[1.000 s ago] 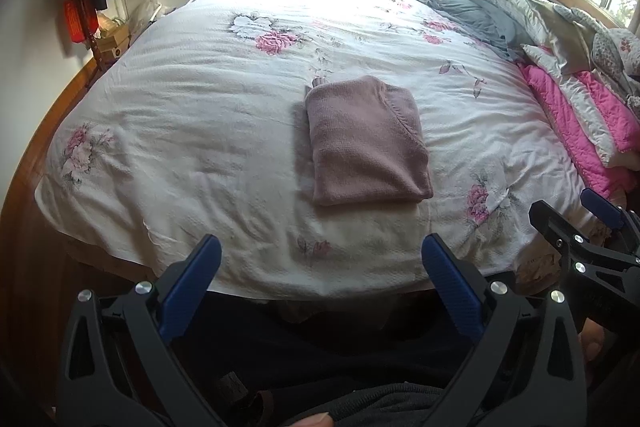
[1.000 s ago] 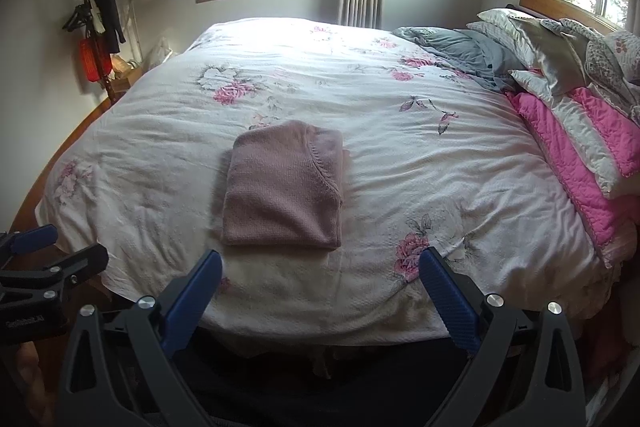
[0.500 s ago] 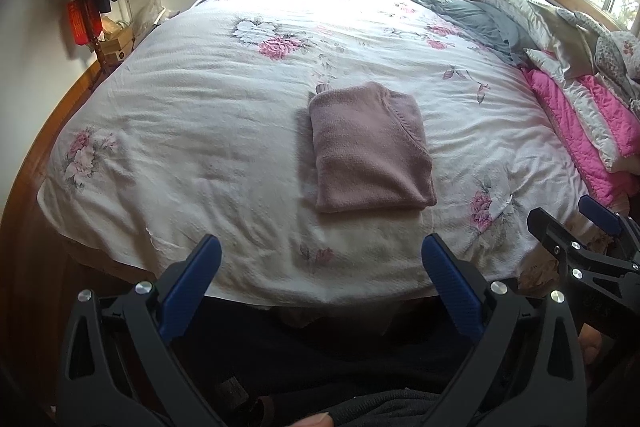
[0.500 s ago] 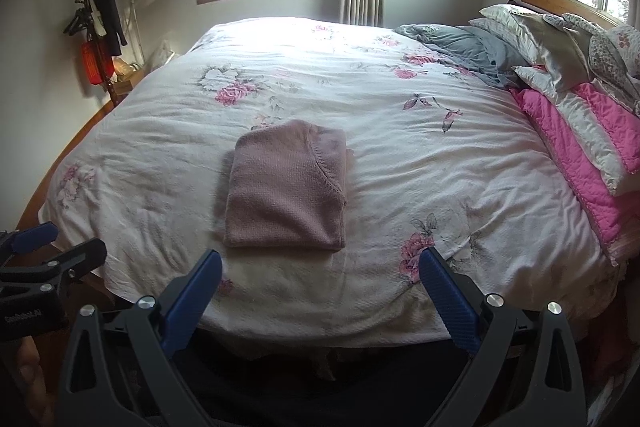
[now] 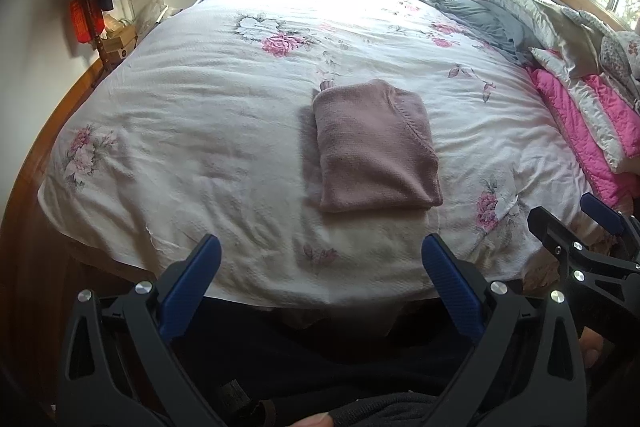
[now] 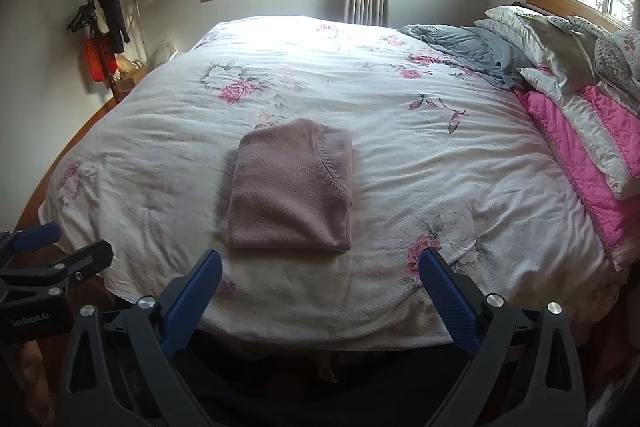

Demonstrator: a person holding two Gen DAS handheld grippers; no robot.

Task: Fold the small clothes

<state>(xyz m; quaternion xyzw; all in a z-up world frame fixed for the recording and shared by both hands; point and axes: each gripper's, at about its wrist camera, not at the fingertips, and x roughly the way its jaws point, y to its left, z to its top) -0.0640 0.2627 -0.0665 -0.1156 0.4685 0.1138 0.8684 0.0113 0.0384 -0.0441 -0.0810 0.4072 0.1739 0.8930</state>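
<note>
Since a second ago both views have eased slightly back and up from the bed, so the folded jumper sits a little lower in each picture; the jumper itself has not shifted. No container shows anywhere in view. The jumper is a dusty-pink knit, folded to a neat rectangle with its neckline seam curving across the top layer, lying flat on the floral bedspread, well apart from the pillows and nearer the bedspread's front edge. A small scrap of the same pink pokes out at its far left corner; what it is cannot be told. The left gripper and right gripper both hover off the bedspread's front edge, fingers spread wide and holding nothing. The space under the bedspread's front edge is dark and unclear.
</note>
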